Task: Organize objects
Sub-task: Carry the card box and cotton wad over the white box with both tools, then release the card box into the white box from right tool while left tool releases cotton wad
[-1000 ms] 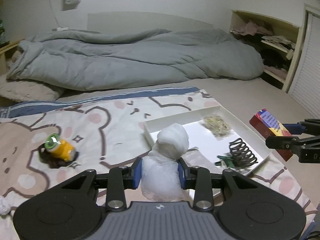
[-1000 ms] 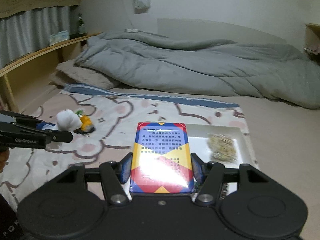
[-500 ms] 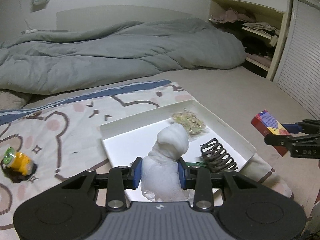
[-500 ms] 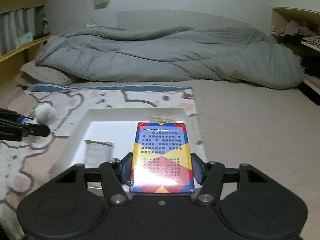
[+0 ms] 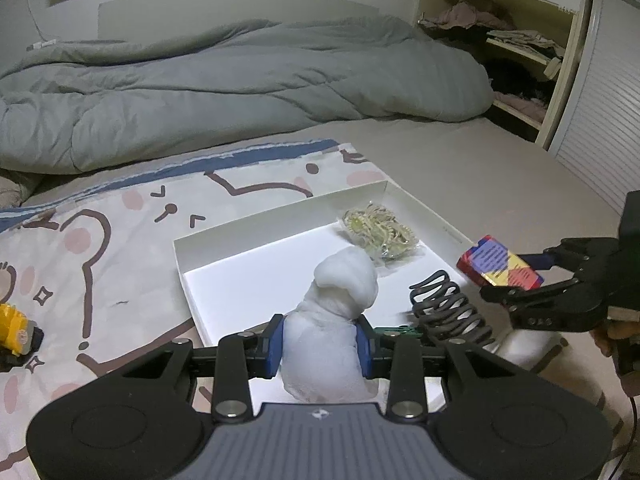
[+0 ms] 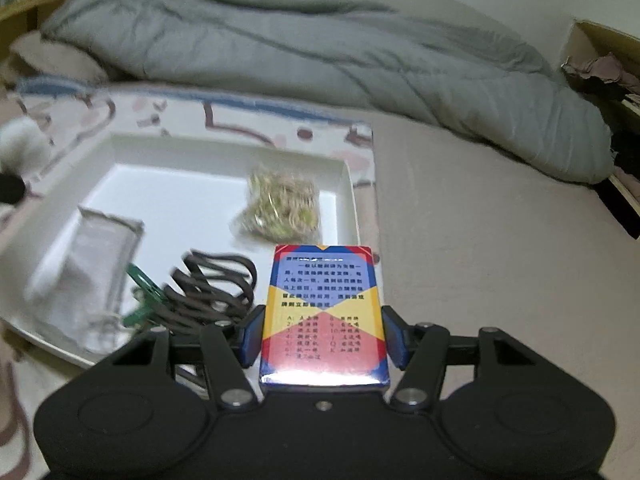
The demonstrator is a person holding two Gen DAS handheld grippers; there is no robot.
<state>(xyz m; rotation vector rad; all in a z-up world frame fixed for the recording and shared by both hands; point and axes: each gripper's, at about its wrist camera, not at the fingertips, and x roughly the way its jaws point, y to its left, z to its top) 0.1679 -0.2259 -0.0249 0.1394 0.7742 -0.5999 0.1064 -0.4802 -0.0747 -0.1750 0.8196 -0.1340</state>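
Observation:
My left gripper (image 5: 320, 344) is shut on a white wad of soft material (image 5: 334, 320) and holds it above the near edge of the white tray (image 5: 248, 232). My right gripper (image 6: 324, 332) is shut on a colourful card box (image 6: 324, 308), held over the tray's right rim (image 6: 352, 196); the box also shows in the left wrist view (image 5: 500, 266). In the tray lie a bag of rubber bands (image 5: 378, 234), a dark hair claw (image 5: 448, 312), a green clip (image 6: 144, 300) and a clear packet (image 6: 92, 264).
A yellow toy car (image 5: 16, 334) lies on the bear-print blanket (image 5: 100, 248) at the left. A grey duvet (image 5: 240, 80) lies behind. Shelves with clothes (image 5: 516, 60) and a slatted door (image 5: 604, 120) stand at the right.
Both grippers have moved toward the tray with their loads. The right gripper with the card box has come down close over the tray's right side.

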